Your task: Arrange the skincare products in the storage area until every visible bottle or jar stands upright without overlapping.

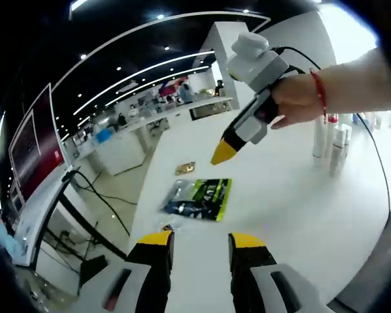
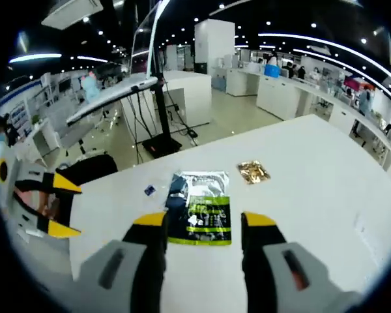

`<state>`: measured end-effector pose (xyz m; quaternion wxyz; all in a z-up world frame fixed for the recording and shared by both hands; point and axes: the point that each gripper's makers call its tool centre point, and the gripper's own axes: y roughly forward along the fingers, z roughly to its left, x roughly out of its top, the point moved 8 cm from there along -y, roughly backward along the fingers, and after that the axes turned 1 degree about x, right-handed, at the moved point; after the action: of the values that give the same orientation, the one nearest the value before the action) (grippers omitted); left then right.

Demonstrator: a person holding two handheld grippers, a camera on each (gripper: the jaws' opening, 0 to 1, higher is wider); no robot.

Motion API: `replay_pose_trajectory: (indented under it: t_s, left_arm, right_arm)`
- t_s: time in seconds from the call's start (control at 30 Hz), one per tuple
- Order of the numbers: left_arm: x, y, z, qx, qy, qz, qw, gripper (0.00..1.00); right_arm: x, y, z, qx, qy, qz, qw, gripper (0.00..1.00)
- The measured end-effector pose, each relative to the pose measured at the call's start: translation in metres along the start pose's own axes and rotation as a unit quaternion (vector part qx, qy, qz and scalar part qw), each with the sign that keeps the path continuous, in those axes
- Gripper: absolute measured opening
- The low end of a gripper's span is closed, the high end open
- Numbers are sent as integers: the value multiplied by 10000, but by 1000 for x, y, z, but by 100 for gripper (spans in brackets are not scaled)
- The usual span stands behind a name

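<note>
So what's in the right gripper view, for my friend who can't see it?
The right gripper, jaws open, hovers over a green and black packet flat on a white table. A small gold packet lies beyond, and the left gripper shows nearby.

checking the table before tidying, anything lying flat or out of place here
Yes. A green and black packet lies flat mid-table, with a small gold packet beyond it and a tiny blue scrap beside it. The bottles stand upright near the table's far edge, apart from these.

Both grippers have grey bodies, black jaws and yellow tips: the left gripper (image 1: pixel 200 240), the right gripper (image 2: pixel 203 220). At two o'clock in the left gripper view, a hand (image 1: pixel 298 98) wears a red wrist cord (image 1: pixel 318 90).
</note>
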<state>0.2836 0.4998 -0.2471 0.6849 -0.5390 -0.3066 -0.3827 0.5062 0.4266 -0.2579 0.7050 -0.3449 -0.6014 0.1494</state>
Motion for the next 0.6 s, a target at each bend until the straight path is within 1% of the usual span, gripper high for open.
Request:
replay_pose_trajectory:
  t_s: [0.1, 0.13, 0.17, 0.23, 0.3, 0.37, 0.47, 0.53, 0.6]
  left_arm:
    - [-1, 0, 1, -13, -98, 19, 9999, 34]
    - [-2, 1, 1, -23, -127, 40, 9999, 34]
    - [-2, 1, 1, -31, -140, 58, 9999, 34]
    - [-3, 1, 2, -30, -168, 90, 9998, 34]
    - [-4, 3, 3, -33, -180, 100, 9998, 34]
    - [-5, 3, 4, -42, -228, 111, 9997, 34]
    - [-7, 3, 5, -71, -306, 136, 9994, 34]
    - [-8, 2, 5, -102, -384, 131, 9991, 33]
    - [-8, 1, 5, -171, -529, 103, 9984, 33]
  right_arm:
    - [-5, 20, -14, -52, 10, 267, 9996, 44]
    - [-7, 29, -18, -20, 10, 375, 9993, 43]
    - [-7, 32, -19, 0, -2, 410, 9992, 42]
    - [-13, 45, -24, 85, -207, 694, 9973, 42]
    - [-17, 55, -29, 74, -264, 883, 9957, 41]
    - [-18, 64, -33, 159, -251, 935, 9952, 39]
    - [-20, 66, -34, 187, -204, 965, 9950, 36]
    - [-21, 72, -37, 202, -202, 1059, 9940, 36]
    - [-20, 78, -35, 382, -263, 1078, 9931, 35]
